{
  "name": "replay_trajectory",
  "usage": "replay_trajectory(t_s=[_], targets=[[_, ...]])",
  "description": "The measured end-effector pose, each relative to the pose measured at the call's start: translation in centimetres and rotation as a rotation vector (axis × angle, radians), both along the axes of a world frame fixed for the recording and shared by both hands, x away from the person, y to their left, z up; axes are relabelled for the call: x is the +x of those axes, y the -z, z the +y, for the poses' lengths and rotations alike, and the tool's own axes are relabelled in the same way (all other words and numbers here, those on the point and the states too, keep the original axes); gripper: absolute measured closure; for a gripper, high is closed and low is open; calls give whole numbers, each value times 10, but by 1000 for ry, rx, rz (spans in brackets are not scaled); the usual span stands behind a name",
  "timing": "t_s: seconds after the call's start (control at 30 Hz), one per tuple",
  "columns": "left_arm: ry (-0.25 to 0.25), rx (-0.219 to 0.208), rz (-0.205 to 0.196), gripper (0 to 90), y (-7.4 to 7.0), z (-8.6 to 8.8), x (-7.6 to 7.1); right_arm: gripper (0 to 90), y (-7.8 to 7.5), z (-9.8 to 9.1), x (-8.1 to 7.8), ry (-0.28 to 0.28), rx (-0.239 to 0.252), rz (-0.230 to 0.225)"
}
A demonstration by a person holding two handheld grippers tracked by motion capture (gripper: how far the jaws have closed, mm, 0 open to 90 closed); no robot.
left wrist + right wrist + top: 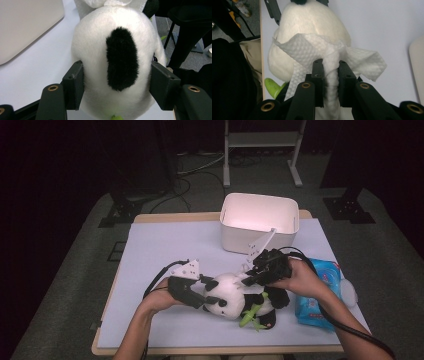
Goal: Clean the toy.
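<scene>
Your left gripper (pixel 117 82) clamps the panda plush (pixel 235 295) just before the white bin (pixel 260 222); your right gripper (pixel 329 72) pinches the wet wipe (pixel 322 50). Wipe its body gently, keeping the head steady.

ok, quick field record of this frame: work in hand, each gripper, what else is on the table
work: wiping a panda plush with a white wipe
left gripper: shut on the panda's head
right gripper: shut on the wipe, over the panda
bin: white, at the table's far edge
wipes pack: blue, right of the panda
table: pale mat
</scene>
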State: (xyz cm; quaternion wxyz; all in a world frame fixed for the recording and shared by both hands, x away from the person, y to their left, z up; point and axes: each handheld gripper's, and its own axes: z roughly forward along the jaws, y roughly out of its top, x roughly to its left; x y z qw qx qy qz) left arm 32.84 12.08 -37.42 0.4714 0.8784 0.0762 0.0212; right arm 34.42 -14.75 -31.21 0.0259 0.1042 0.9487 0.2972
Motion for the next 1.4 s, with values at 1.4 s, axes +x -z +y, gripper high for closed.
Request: replay_trajectory(t_s=[1.4], targets=[[-6, 28, 14, 362, 7, 6, 2, 765, -3, -73, -15, 109, 66, -2]])
